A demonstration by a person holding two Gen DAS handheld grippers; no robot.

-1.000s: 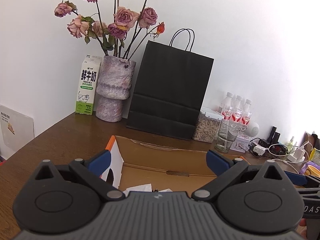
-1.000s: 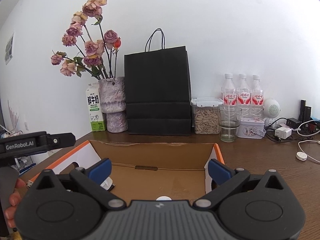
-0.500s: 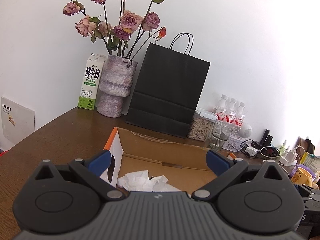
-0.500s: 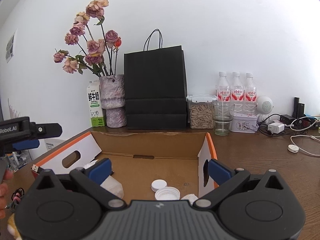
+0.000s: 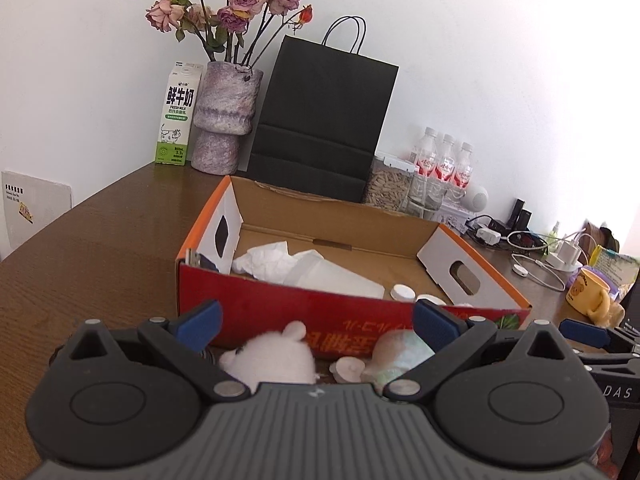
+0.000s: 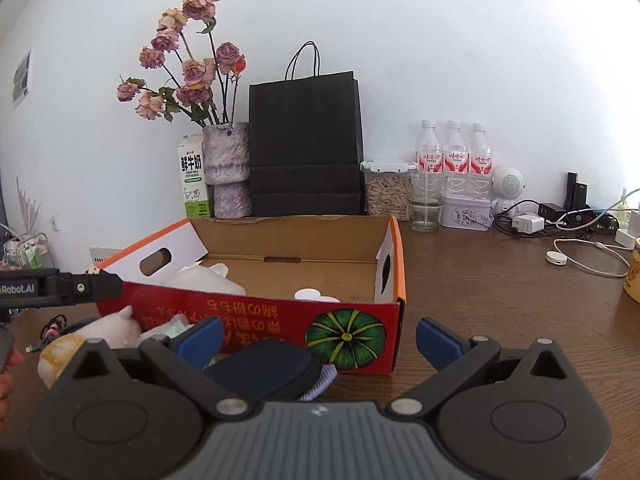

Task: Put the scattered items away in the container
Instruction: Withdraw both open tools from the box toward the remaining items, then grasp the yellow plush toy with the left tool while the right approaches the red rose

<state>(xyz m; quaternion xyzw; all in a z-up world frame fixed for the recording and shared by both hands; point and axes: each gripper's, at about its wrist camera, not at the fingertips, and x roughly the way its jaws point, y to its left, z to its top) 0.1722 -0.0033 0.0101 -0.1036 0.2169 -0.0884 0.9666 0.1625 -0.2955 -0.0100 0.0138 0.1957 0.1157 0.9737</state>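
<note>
A red and orange cardboard box stands open on the wooden table. It holds crumpled white tissue, a white paper sheet and white bottle caps. In front of the box lie a white plush toy, a pale green packet, a small shell-like piece and a dark navy pouch. My left gripper is open above the plush toy. My right gripper is open above the pouch.
At the back stand a black paper bag, a vase of dried roses, a milk carton, a seed jar, a glass and water bottles. Chargers and cables and a yellow mug are at right.
Both grippers have pulled back from over the box and lowered; the box's red front wall and the loose items before it now show.
</note>
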